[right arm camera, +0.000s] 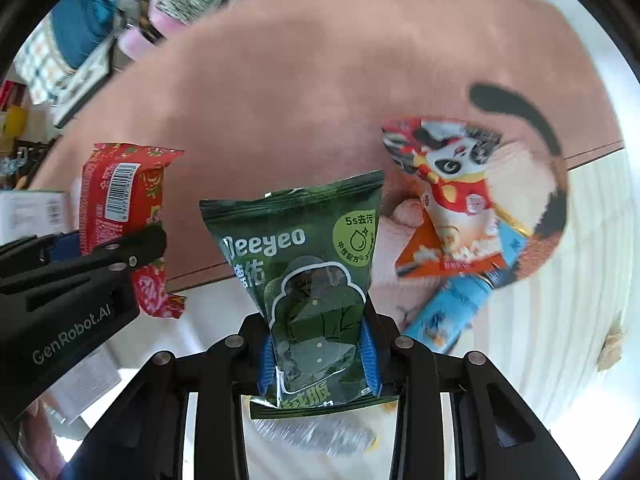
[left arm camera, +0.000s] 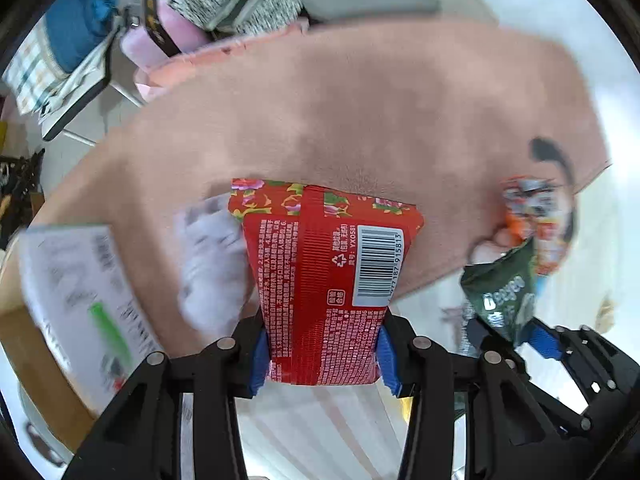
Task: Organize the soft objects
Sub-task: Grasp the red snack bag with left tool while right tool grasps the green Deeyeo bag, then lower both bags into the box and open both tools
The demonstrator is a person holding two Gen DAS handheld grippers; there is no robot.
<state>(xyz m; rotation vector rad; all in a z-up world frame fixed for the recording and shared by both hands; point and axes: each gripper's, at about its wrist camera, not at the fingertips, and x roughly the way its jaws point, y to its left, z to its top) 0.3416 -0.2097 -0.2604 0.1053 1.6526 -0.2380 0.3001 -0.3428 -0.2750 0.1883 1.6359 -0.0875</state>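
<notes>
Pinching the red flowered packet (left arm camera: 324, 280) between the blue pads of my left gripper (left arm camera: 322, 354), I am holding it with its barcode side facing the camera and its printed top edge pointing away from me. My right gripper (right arm camera: 318, 360) is clamping the dark green pouch (right arm camera: 304, 264) by its lower half, both pads pressing into its sides. Both packets are hanging above the edge of the pink rug (right arm camera: 320, 80), lifted off the floor. Just past the green pouch, an orange panda packet (right arm camera: 448, 200) and a light blue packet (right arm camera: 448, 312) are lying on the rug's cat drawing. To my left, a white box (left arm camera: 80, 280) is blurring by. Farther off, folded towels and cloths (left arm camera: 168, 28) are piling up beyond the rug's far edge.
</notes>
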